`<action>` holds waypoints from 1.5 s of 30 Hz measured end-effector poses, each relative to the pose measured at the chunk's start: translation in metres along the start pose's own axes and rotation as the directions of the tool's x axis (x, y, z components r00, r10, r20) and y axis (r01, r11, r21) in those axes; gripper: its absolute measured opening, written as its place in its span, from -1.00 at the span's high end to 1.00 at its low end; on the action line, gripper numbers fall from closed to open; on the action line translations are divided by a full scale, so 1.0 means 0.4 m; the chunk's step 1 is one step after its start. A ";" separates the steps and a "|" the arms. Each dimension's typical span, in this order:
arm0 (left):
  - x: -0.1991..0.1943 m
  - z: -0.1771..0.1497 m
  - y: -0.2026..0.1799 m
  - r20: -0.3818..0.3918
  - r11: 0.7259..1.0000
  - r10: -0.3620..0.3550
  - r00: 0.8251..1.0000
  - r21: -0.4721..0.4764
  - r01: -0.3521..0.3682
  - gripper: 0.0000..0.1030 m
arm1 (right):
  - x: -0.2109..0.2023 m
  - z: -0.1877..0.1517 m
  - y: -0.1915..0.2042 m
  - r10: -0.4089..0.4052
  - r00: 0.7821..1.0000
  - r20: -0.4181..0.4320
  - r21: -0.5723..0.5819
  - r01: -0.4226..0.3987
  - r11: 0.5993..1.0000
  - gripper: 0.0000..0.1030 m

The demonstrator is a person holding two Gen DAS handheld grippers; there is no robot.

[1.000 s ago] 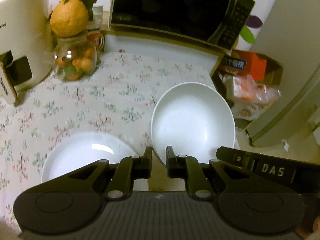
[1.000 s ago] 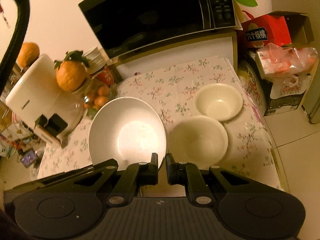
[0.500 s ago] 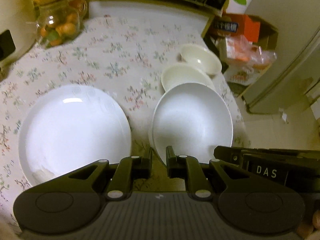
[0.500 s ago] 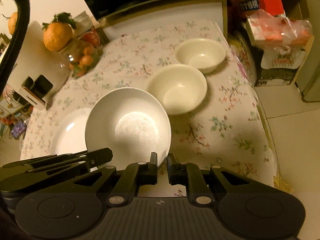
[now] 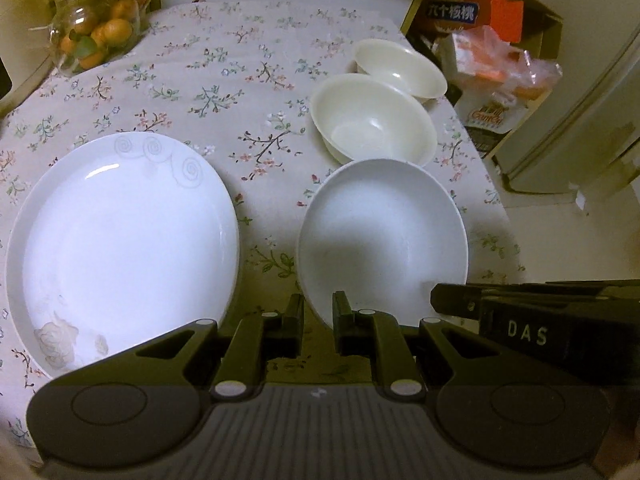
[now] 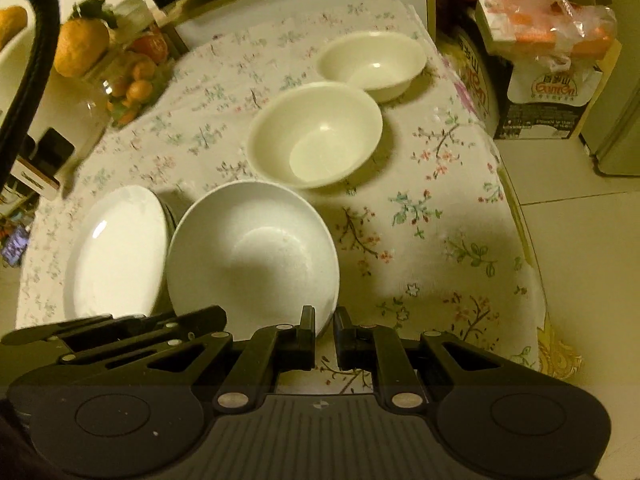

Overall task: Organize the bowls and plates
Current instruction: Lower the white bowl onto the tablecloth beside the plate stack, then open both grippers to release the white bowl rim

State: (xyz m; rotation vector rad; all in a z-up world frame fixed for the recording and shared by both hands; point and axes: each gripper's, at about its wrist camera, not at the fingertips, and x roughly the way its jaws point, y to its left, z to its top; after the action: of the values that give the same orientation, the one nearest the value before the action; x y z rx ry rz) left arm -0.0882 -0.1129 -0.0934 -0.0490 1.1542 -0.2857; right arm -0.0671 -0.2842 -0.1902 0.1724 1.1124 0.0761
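A deep white plate (image 5: 382, 236) is held by its near rim between both grippers, above the floral tablecloth. My left gripper (image 5: 319, 310) is shut on its rim; my right gripper (image 6: 324, 322) is shut on the same plate (image 6: 252, 252) from the other side. A large flat white plate (image 5: 120, 240) lies on the cloth to the left, also in the right wrist view (image 6: 116, 248). Two cream bowls stand beyond: a nearer one (image 5: 372, 120) (image 6: 314, 134) and a farther one (image 5: 402, 66) (image 6: 372, 62).
A glass jar of small oranges (image 5: 94, 28) stands at the table's far left. Boxes and bags (image 5: 492, 36) sit off the table's right edge, with tiled floor (image 6: 580, 260) to the right. A white appliance (image 6: 24, 80) stands at the left.
Both grippers have lowered and tilted down with the deep plate, bringing it nearer the cloth in front of the two bowls. The large plate now lies fully in view at the left.
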 end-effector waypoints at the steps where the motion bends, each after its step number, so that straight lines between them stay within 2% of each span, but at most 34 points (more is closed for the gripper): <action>1: 0.003 0.000 0.000 -0.004 1.000 0.002 1.000 0.005 -0.002 0.75 | 0.006 -0.002 0.001 -0.004 1.000 -0.006 -0.004 0.004 1.000 0.79; 12: 0.010 0.001 0.004 -0.019 1.000 -0.010 1.000 0.024 0.011 0.70 | 0.030 0.002 -0.009 0.000 0.999 -0.037 0.032 0.001 1.000 0.74; 15: 0.007 0.003 0.004 -0.016 1.000 -0.004 1.000 0.027 0.004 0.51 | 0.028 0.007 -0.012 0.016 0.999 -0.031 0.046 -0.015 0.999 0.62; 18: 0.002 0.006 0.007 -0.010 1.000 -0.003 1.000 0.027 0.004 0.47 | 0.020 0.014 -0.011 0.021 1.000 -0.014 0.045 -0.020 0.999 0.59; 23: -0.009 0.011 0.012 -0.012 0.999 -0.007 1.000 0.033 0.007 0.28 | 0.015 0.019 -0.014 0.027 1.000 -0.007 0.048 -0.027 0.999 0.54; 27: -0.027 0.020 0.019 0.003 0.999 -0.015 1.000 0.032 0.015 0.00 | 0.010 0.023 -0.018 0.031 1.000 0.004 0.054 -0.031 0.998 0.47; 36: -0.050 0.036 0.037 0.045 1.000 -0.020 0.999 0.015 0.019 -0.07 | -0.002 0.034 -0.027 0.037 0.999 0.035 0.077 -0.040 0.996 0.41; 45: -0.063 0.038 0.025 0.097 0.999 -0.004 0.995 0.052 -0.001 -0.04 | -0.006 0.038 -0.024 0.030 0.998 0.048 0.076 -0.034 0.996 0.39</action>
State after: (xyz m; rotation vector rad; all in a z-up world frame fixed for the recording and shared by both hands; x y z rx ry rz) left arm -0.0818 -0.0985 -0.0664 -0.0177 1.0501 -0.3110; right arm -0.0547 -0.2957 -0.1831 0.2602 1.0670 0.0576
